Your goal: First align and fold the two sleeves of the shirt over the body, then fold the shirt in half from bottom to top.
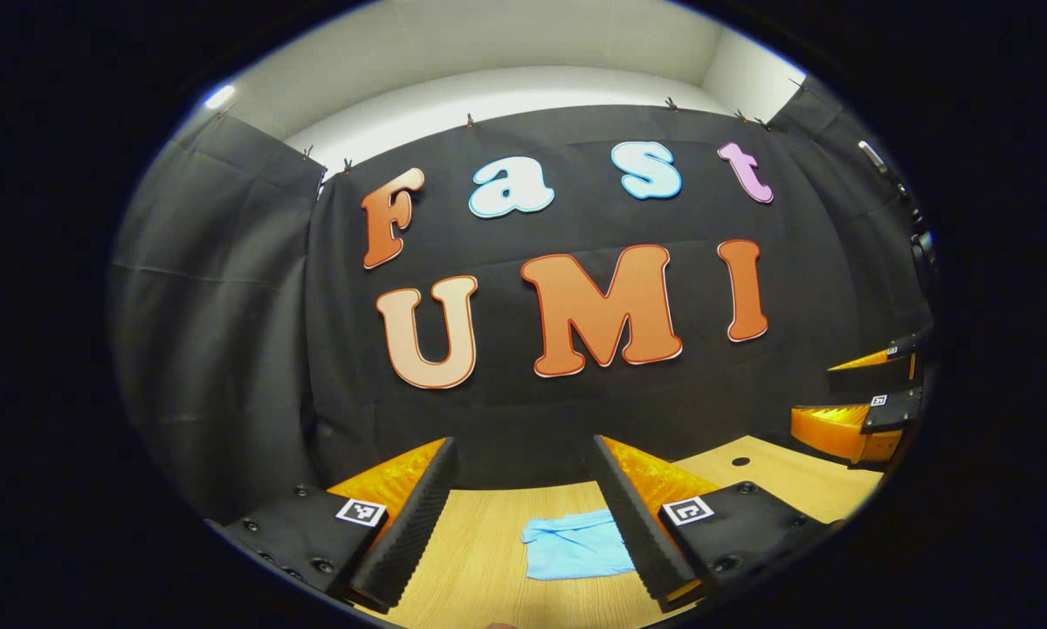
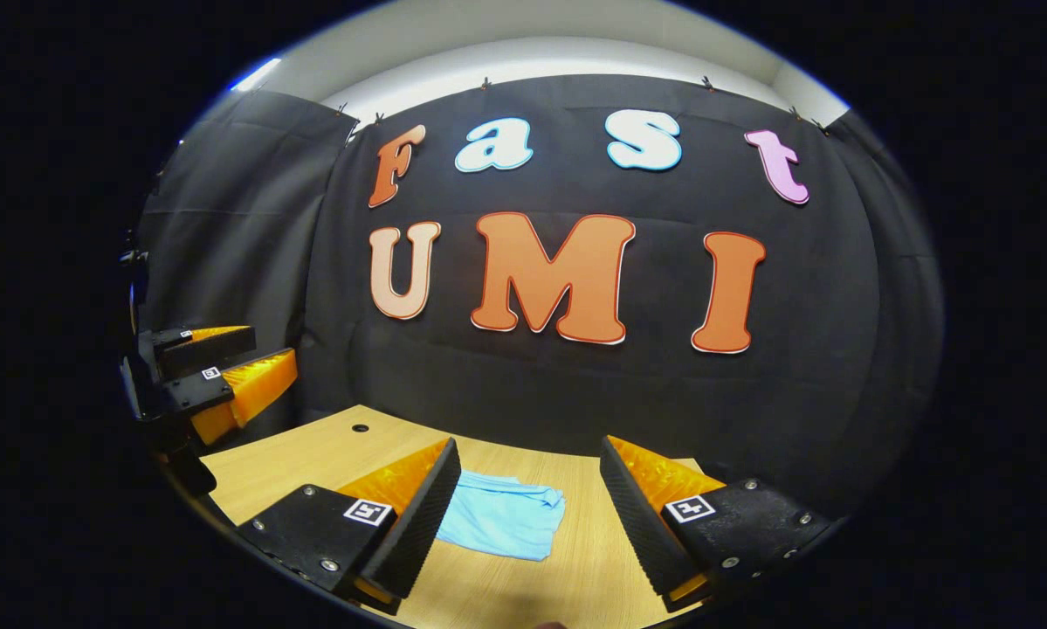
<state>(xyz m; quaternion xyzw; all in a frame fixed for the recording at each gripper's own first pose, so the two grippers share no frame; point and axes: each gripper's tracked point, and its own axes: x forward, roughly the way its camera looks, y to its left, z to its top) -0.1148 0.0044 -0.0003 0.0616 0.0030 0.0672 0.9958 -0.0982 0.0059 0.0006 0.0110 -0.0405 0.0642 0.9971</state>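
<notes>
Tabletop [image 2: 313,454] of pale wood spans the booth, bearing the light blue shirt [image 2: 506,520], which lies near the middle as a compact, flat bundle, apparently already folded. Both tools hover above it with nothing held: the left gripper [image 1: 523,498] has its jaws spread wide, and the right gripper [image 2: 527,498] likewise, likely raised clear because the folding looks complete.

Light blue shirt [image 1: 575,546] [image 2: 506,515], folded into compact rectangle, flat on wooden desk [image 1: 479,559] [image 2: 313,454], near back wall.
</notes>
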